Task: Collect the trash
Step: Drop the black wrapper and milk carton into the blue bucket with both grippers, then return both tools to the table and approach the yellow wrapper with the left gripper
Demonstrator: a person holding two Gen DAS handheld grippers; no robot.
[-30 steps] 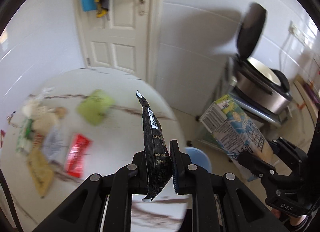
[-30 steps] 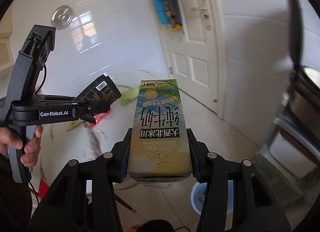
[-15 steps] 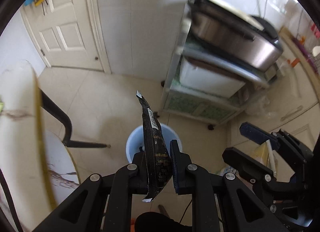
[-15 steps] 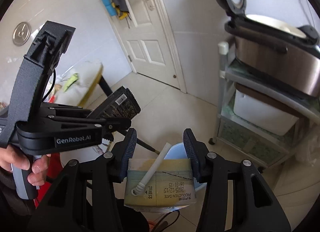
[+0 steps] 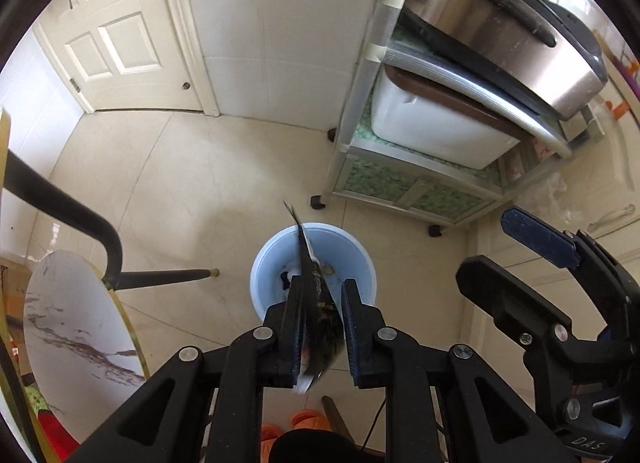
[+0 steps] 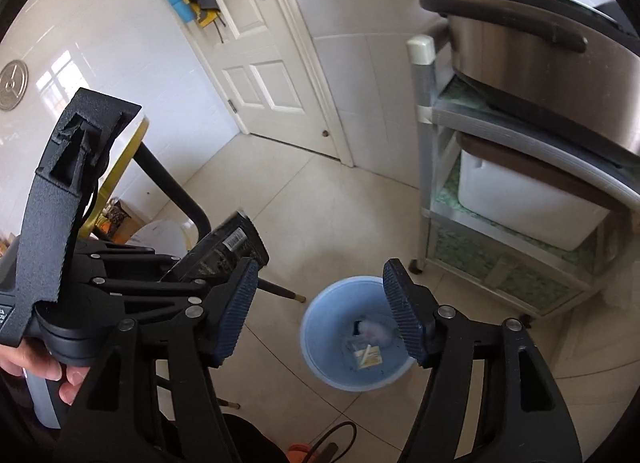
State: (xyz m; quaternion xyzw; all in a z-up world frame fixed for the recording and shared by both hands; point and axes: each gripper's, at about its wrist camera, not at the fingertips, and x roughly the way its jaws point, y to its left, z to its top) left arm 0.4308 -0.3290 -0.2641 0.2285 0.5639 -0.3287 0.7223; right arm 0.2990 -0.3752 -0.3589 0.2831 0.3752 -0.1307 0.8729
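Left gripper (image 5: 320, 327) sits at the bottom centre of its own view, pointing steeply down at a pale blue bin (image 5: 362, 259) on the tiled floor. Its jaws are opening; a black foil wrapper (image 5: 316, 303) stands between them, leaning against the left pad with a gap showing at the right pad, so it looks freed or nearly so. In the right wrist view the same wrapper (image 6: 224, 251) juts from that gripper at left of centre, barcode end up.

Right gripper (image 6: 320, 311) fills the lower half of its view with jaws opening and nothing between them. Through the gap the bin (image 6: 320, 367) appears below, holding a carton with a straw (image 6: 368, 355) and some pale scraps. A hand (image 6: 36, 363) shows at the lower left edge, gripping the left tool's handle.

Judging by its look, the wrapper is very light, thin and floppy, with a slick foil surface. It may cling to a pad or drift sideways as it falls rather than drop straight. If it needs regripping, the flat middle of the sachet, pinched across its faces, seems the best hold; the crimped ends would likely slip.
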